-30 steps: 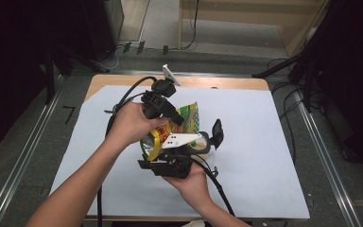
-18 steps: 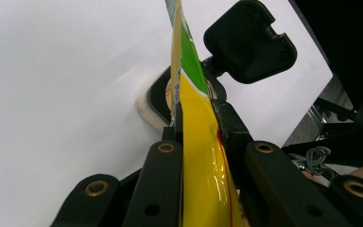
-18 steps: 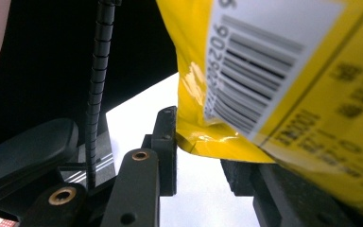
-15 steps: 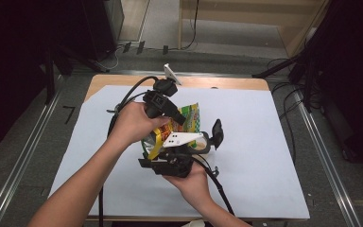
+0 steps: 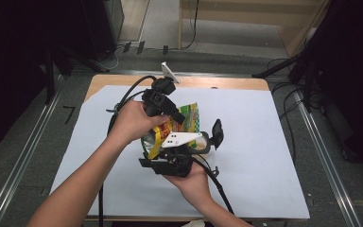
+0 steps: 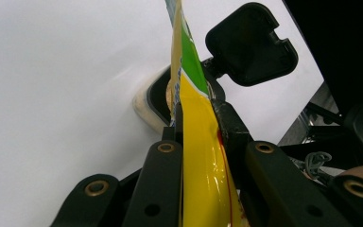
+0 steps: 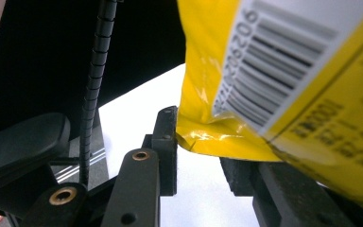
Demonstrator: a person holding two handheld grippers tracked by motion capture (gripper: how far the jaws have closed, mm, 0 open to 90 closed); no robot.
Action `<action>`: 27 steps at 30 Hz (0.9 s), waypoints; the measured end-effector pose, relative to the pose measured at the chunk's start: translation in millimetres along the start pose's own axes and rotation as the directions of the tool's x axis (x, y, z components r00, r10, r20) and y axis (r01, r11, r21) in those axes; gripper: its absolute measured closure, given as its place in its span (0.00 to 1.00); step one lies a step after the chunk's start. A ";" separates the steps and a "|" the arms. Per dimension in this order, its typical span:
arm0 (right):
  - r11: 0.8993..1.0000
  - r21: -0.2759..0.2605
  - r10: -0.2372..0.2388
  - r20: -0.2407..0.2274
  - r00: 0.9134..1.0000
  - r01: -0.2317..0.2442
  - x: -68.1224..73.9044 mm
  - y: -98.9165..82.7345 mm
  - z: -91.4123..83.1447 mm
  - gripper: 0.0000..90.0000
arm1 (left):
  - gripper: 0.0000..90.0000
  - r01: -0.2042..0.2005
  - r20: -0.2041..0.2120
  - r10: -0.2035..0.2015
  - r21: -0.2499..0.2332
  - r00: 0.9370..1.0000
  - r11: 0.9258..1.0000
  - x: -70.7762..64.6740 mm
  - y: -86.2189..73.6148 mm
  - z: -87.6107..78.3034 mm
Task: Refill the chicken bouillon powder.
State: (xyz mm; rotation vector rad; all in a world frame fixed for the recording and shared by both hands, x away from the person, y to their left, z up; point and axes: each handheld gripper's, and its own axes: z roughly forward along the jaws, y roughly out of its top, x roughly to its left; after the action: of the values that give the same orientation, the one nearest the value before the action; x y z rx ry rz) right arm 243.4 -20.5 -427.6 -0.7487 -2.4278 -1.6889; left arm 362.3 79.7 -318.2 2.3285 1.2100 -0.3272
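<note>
Left claw clamped on crinkly yellow-green foil snack pouch. Right claw jaws apart, pouch corner between them. Black-lidded beige container at pouch's 3 o'clock on white-covered table.

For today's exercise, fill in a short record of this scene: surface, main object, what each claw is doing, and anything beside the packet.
surface: white table
main object: yellow and green snack packet, held above the table
left claw: shut on the packet's thin edge
right claw: open, jaws apart, packet's lower corner between them
beside the packet: a container with its black lid flipped open
barcode: on the packet's back
</note>
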 end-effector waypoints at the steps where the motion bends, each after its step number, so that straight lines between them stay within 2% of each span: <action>1: 1.000 0.000 -0.002 0.001 1.000 0.002 0.1 0.1 -0.1 0.79 | 0.91 0.002 0.002 -0.002 -0.001 1.000 1.000 1.3 0.6 0.1; 10: 1.000 0.002 -0.016 0.014 1.000 0.016 0.9 1.6 -1.2 0.79 | 0.91 0.014 0.007 -0.014 0.001 1.000 1.000 3.7 1.9 -0.6; 17: 1.000 0.004 -0.012 0.012 1.000 0.012 0.6 0.5 0.0 0.79 | 0.91 0.011 0.001 -0.011 0.000 1.000 1.000 3.3 0.9 -0.4; 27: 0.999 0.010 -0.031 0.027 0.999 0.031 0.7 1.5 0.2 0.79 | 0.91 0.001 -0.008 -0.001 -0.019 1.000 1.000 0.6 -1.1 -2.9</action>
State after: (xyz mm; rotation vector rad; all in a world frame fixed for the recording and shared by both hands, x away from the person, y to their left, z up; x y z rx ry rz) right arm 243.5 -19.6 -426.2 -0.7412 -2.4760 -1.6879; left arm 361.7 82.2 -316.3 2.3151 1.2123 -0.3060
